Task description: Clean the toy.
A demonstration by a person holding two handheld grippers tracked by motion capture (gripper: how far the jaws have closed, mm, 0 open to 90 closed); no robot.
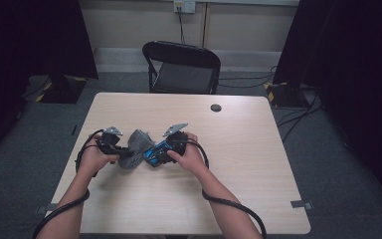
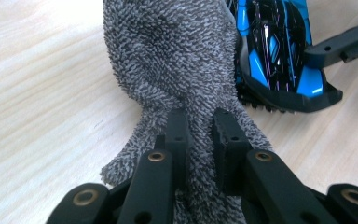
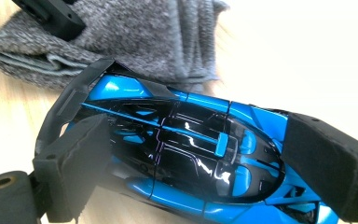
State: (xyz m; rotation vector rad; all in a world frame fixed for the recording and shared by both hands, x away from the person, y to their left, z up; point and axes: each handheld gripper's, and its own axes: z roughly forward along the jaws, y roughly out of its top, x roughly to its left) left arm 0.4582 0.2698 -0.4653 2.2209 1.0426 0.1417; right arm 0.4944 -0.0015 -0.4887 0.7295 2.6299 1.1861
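Grey fuzzy cloth pinched tight in left gripper for wiping, blue toy car squeezed still in right gripper on counter.

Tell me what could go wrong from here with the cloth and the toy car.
1. The left gripper pinches only a bunched fold of the grey cloth; a hard wipe or tug could pull it free.
2. The right gripper holds the blue and black toy car by its two ends; pressure from the cloth might twist it loose.
3. The car's thin rear wing sits against the cloth and could snag.
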